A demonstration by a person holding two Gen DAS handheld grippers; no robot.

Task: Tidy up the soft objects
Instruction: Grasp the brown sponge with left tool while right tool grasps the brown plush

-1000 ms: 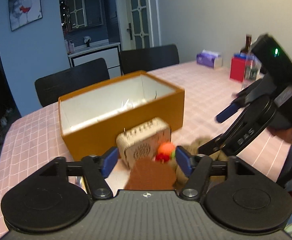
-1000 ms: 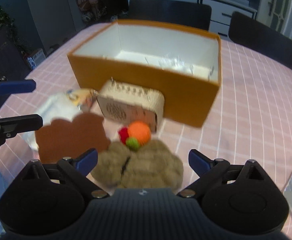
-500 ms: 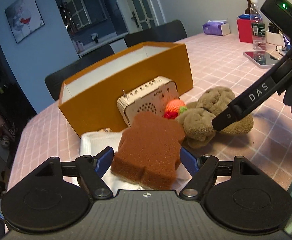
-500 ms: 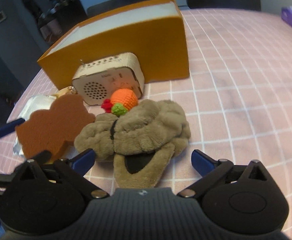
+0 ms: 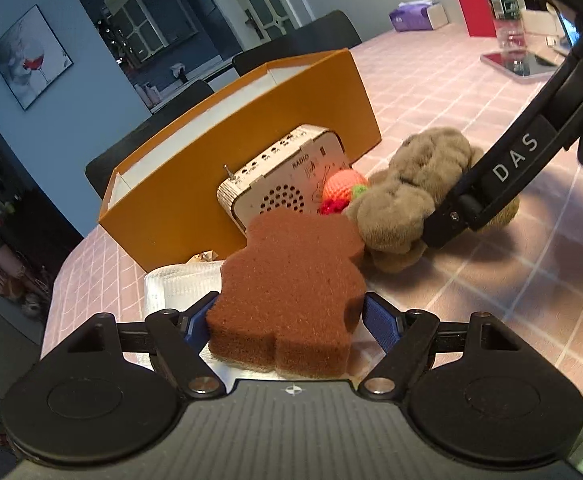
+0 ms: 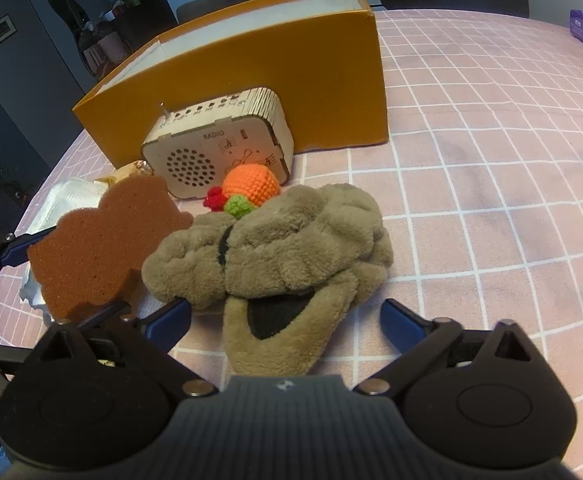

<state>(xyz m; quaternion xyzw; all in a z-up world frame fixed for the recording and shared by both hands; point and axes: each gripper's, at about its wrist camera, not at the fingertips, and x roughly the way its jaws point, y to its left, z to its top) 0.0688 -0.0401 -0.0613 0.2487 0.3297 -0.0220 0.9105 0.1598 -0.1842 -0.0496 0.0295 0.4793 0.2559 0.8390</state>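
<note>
Brown bear-shaped foam sponge [image 5: 291,300]: porous, thick, lying on white cloth [image 5: 179,284] on the pink checked bench [image 6: 491,200]. Left gripper [image 5: 291,320] fingers spread, flanking its lower edge. Tan plush slipper [image 6: 283,248] crumpled between the right gripper [image 6: 287,320] fingers, also spread.

the brown sponge [image 5: 291,280] hides most of the white cloth [image 5: 179,284] under it and the lower front of the wooden radio [image 5: 279,184]; the orange box [image 5: 195,184] interior is out of sight in both views; a small tan thing [image 6: 125,172] left of the radio is too hidden to identify; the right gripper [image 5: 491,184] is cut off at the left-wrist frame's upper right
</note>
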